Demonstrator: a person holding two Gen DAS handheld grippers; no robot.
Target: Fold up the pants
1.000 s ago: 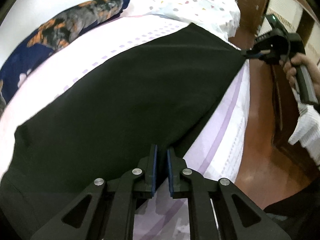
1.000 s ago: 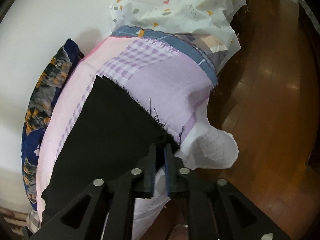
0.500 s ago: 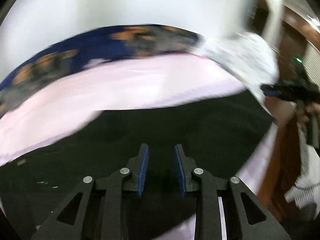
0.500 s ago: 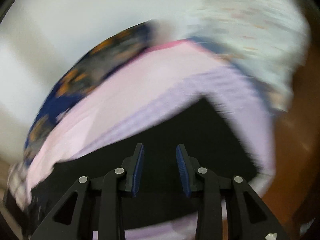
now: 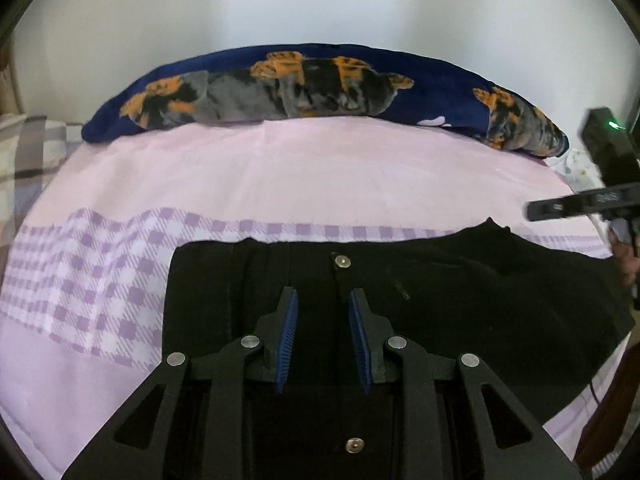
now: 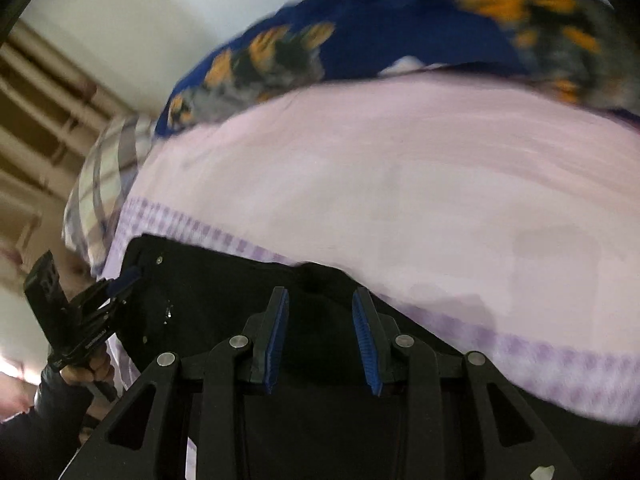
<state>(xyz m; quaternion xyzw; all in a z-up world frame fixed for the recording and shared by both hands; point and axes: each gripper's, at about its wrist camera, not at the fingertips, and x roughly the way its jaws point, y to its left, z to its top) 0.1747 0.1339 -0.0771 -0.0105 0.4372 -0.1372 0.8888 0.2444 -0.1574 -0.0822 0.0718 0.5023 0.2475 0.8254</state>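
Black pants (image 5: pixel 460 300) lie flat on the pink bed sheet (image 5: pixel 320 184), their waistband with a metal button (image 5: pixel 342 261) facing the far side. My left gripper (image 5: pixel 323 296) hovers over the fly just below that button, open, with only cloth beneath its blue pads. The right gripper (image 6: pixel 321 296) is also open above the pants (image 6: pixel 208 300), near their upper edge. Each gripper shows in the other's view: the right gripper (image 5: pixel 538 211) at the right edge, the left gripper (image 6: pixel 128 278) over the waistband corner, held by a hand (image 6: pixel 86 372).
A navy blanket with an orange and grey dog print (image 5: pixel 320 84) runs along the wall behind the bed. A plaid pillow (image 5: pixel 28 148) lies at the left end. A checked lilac band (image 5: pixel 80 280) crosses the sheet. Brown floor (image 5: pixel 616 400) shows past the bed's right edge.
Both grippers were shut on the pants' edges a second ago. They have let go, opened, and swung round fast to face the wall above the waistband end.
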